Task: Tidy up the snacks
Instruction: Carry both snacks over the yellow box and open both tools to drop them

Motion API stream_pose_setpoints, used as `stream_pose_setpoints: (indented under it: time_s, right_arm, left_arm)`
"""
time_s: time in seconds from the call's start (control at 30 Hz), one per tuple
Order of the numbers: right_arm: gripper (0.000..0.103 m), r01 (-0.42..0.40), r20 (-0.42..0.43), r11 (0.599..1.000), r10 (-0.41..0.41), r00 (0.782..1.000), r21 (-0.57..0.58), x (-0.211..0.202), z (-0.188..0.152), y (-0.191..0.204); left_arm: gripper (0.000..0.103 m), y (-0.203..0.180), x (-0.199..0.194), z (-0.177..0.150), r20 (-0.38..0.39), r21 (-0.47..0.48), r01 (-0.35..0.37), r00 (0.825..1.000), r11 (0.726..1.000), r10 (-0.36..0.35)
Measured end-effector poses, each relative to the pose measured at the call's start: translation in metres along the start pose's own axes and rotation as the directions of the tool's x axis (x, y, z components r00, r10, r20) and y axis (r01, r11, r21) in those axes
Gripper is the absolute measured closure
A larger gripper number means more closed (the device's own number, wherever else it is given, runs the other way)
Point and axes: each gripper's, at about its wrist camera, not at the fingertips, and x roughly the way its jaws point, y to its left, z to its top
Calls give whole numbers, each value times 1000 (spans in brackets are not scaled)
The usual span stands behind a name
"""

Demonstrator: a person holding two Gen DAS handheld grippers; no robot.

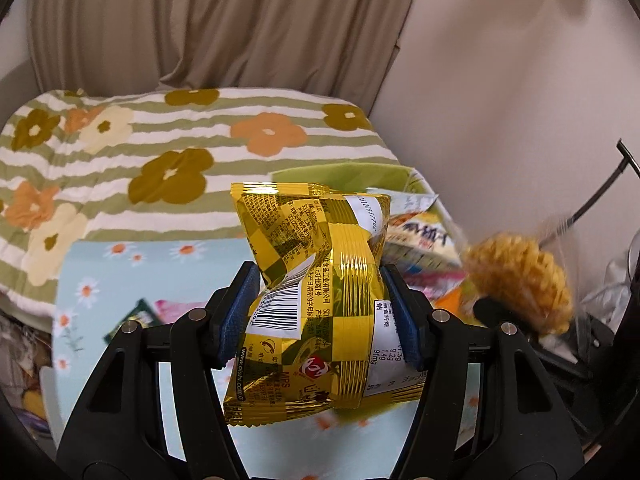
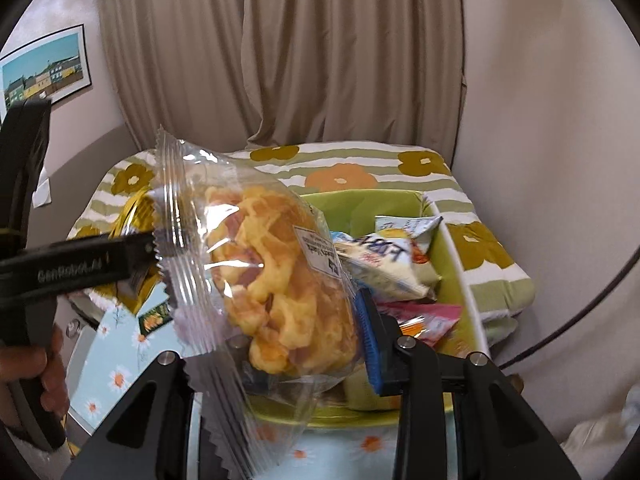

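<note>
My left gripper (image 1: 320,312) is shut on a gold snack bag (image 1: 316,280), crumpled at the waist between the blue pads and held above the table. My right gripper (image 2: 280,320) is shut on a clear-wrapped pastry (image 2: 276,276) with a white label, held up over the near rim of a green basket (image 2: 360,204). The pastry also shows blurred at the right of the left wrist view (image 1: 520,280). The left gripper (image 2: 100,260) appears at the left of the right wrist view, with the gold bag (image 2: 138,216) partly hidden behind the pastry wrapper.
The green basket holds several snack packets, among them a white-blue bag (image 2: 396,256) and a pink packet (image 2: 424,316). A daisy-print tablecloth (image 1: 120,264) covers the table. A flowered striped quilt (image 1: 160,140) lies behind, then beige curtains. A small dark packet (image 1: 136,316) lies on the cloth.
</note>
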Motion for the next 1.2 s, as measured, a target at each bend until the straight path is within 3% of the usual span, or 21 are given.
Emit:
stream_pose_setpoints:
  time_s: [0.4, 0.43, 0.53, 0.57, 0.8, 1.07, 1.1, 1.13, 1.17, 1.2]
  right_arm:
    - [72, -22, -62, 1000, 23, 998, 14, 25, -3, -40]
    - [72, -19, -64, 999, 20, 998, 28, 24, -3, -42]
    - [72, 1, -69, 999, 2, 998, 32, 23, -3, -46]
    - [72, 11, -71, 999, -9, 997, 30, 23, -4, -47]
    - [72, 95, -92, 995, -92, 992, 28, 15, -14, -55]
    - [71, 125, -156, 990, -112, 981, 72, 32, -19, -57]
    - [70, 121, -159, 990, -108, 981, 70, 33, -19, -54]
    - [57, 110, -152, 992, -100, 983, 57, 33, -18, -50]
    - [37, 92, -125, 995, -86, 988, 45, 31, -17, -47]
    - [25, 57, -81, 998, -54, 995, 31, 24, -17, -42]
  left_arm:
    - [43, -24, 72, 33, -86, -1, -11, 996, 1000, 11]
    - [40, -24, 76, 36, -91, 3, -7, 996, 1000, 8]
    - [7, -26, 85, 43, -106, 15, -7, 994, 1000, 8]
    - [4, -26, 84, 43, -99, 20, -1, 995, 1000, 3]
    - [4, -12, 74, 27, -100, 42, -25, 995, 999, 29]
    - [4, 6, 65, 18, -108, 3, -36, 993, 999, 36]
    - [4, 6, 64, 18, -105, 5, -40, 994, 999, 41]
    - [4, 6, 62, 16, -104, 6, -41, 994, 999, 41]
    - [4, 6, 61, 16, -101, 5, -41, 994, 999, 41]
    - [4, 7, 59, 14, -98, 2, -39, 994, 999, 39]
